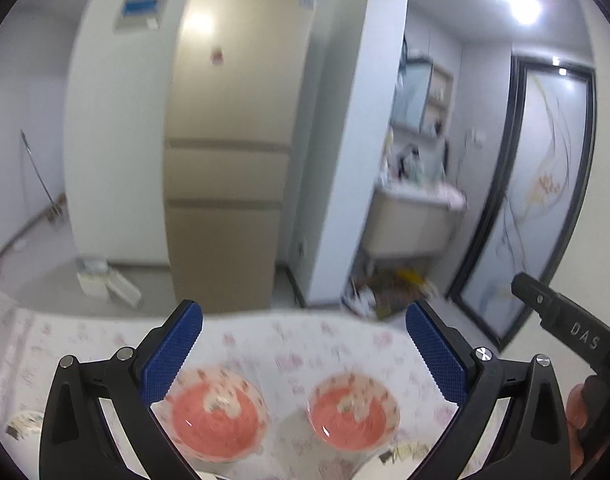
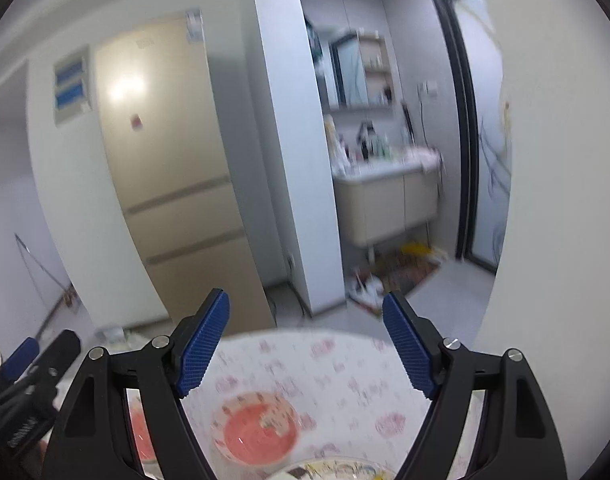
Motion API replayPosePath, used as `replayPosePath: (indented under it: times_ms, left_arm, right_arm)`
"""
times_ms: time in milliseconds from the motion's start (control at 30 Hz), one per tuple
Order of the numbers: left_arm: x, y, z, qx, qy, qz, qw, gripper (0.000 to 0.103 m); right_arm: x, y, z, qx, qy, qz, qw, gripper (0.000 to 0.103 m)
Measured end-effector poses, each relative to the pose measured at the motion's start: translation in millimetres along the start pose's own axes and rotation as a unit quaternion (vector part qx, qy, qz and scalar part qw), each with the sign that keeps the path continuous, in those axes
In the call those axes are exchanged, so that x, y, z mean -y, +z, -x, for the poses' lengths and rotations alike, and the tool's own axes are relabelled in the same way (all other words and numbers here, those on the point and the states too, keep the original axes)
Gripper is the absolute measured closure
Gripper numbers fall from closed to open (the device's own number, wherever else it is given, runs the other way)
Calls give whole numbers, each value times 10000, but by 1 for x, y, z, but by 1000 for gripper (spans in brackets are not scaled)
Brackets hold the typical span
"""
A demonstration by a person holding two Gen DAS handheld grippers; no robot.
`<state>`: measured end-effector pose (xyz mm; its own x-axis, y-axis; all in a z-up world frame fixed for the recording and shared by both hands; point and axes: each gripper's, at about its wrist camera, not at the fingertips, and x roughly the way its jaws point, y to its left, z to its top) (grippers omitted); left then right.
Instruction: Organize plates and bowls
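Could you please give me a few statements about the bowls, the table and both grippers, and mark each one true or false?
1. Two pink bowls, left bowl and right bowl, sit side by side on the floral tablecloth. True.
2. The left gripper is clamped on a bowl. False: its jaws stand wide open, empty.
3. The right gripper is open. True.
4. The bowls are stacked. False: they stand apart.
5. A beige refrigerator stands beyond the table. True.

Both wrist views overlook the table (image 1: 105, 344) (fridge (image 1: 229, 140) beyond).
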<state>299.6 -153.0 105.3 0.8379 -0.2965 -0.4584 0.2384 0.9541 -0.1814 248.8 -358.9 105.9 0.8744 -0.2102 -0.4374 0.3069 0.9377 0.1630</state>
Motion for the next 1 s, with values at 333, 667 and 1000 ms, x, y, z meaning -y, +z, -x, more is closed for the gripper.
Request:
replayPosePath:
  times_ms: [333,667,1000]
  left_arm:
    - [14,-44,-94,-1388,-40,-406,9895,10]
    - [16,-84,-151,-2388,-121,-401,9702,36]
    - [7,-104,-176,-2941,-328,-38,9552,64]
  right_arm:
    - [26,-35,-80,-1484,-209,-78,9887,25]
    - [33,-74,-134,-2709,395,-101,9617,31]
    - [17,-103,-156,-3370,446,235,9402,54]
